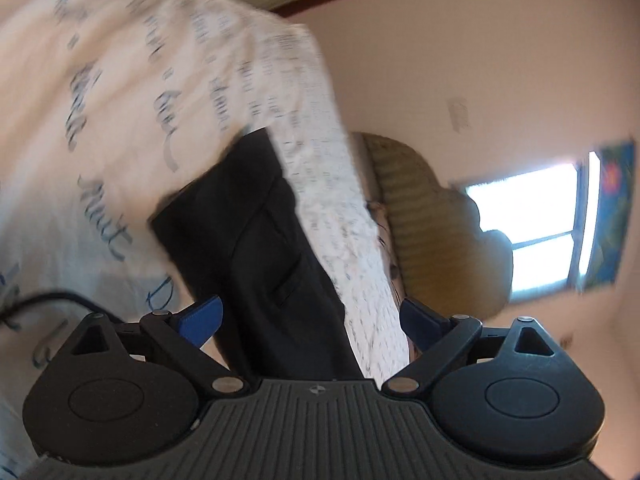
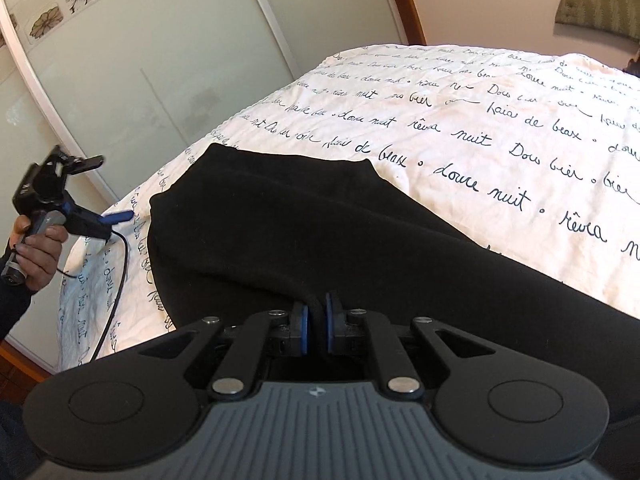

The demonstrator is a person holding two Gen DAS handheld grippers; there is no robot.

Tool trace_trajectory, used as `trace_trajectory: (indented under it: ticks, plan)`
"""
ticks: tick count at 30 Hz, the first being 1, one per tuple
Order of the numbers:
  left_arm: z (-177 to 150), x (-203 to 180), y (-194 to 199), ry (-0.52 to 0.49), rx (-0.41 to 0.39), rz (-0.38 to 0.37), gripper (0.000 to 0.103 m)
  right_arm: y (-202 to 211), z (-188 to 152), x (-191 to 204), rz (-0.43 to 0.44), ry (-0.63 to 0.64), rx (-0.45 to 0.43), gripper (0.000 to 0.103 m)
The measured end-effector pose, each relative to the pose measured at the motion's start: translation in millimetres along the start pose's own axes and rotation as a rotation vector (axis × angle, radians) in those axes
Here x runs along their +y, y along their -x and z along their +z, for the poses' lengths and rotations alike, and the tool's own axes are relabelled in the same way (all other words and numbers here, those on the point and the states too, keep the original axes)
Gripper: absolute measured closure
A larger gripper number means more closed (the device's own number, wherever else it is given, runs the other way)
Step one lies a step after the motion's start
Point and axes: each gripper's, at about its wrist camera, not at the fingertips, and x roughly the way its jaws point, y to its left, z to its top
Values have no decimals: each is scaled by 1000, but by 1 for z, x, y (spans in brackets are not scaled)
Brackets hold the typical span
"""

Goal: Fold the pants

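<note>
Black pants point(image 2: 320, 232) lie on a white bedsheet with dark handwriting print point(image 2: 500, 128). My right gripper point(image 2: 316, 322) is shut on a fold of the pants' near edge. My left gripper point(image 2: 116, 216) is held off the bed's left edge, apart from the pants, tilted, with its jaws wide open and empty. In the blurred left wrist view the left gripper point(image 1: 310, 316) is open, and the pants point(image 1: 260, 248) show beyond it against the sheet point(image 1: 120, 100).
A frosted sliding wardrobe door with flower prints point(image 2: 140, 60) stands left of the bed. A green padded headboard point(image 1: 424, 216) and a bright window point(image 1: 532, 224) are on the far wall. A black cable point(image 2: 116, 288) hangs from the left gripper.
</note>
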Motion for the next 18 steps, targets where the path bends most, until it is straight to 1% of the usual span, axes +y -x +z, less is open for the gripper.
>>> trace_trajectory:
  ticks: [2,6,8,9,11,12,13,14,15,17,18]
  plan:
    - [2,1,-9,24,-18,50,11,1,1,3,-8,3,0,95]
    - [9,-3,-19,28,-44,67,11,5,-1,6,-17,10,-10,95]
    - [13,-1,-23,44,-52,99,14,5,-1,6,-19,9,-14,95]
    - [14,1,-24,59,-50,112,16,5,-2,6,-20,8,-15,95]
    - [16,0,-26,48,-56,132,23,5,-2,7,-24,8,-17,95]
    - [17,-2,-27,31,-55,153,36,6,-3,8,-26,10,-18,95]
    - [17,-4,-29,15,-56,180,52,7,-3,8,-26,12,-19,95]
    - [16,-4,-30,2,-59,193,62,8,-2,8,-28,14,-21,95]
    - [17,-5,-30,-4,-56,206,81,9,-2,9,-31,16,-25,95]
    - [17,-4,-31,-2,-56,222,88,12,-2,10,-34,18,-37,95]
    - [17,-5,-30,-10,-59,227,93,14,-1,10,-33,20,-41,95]
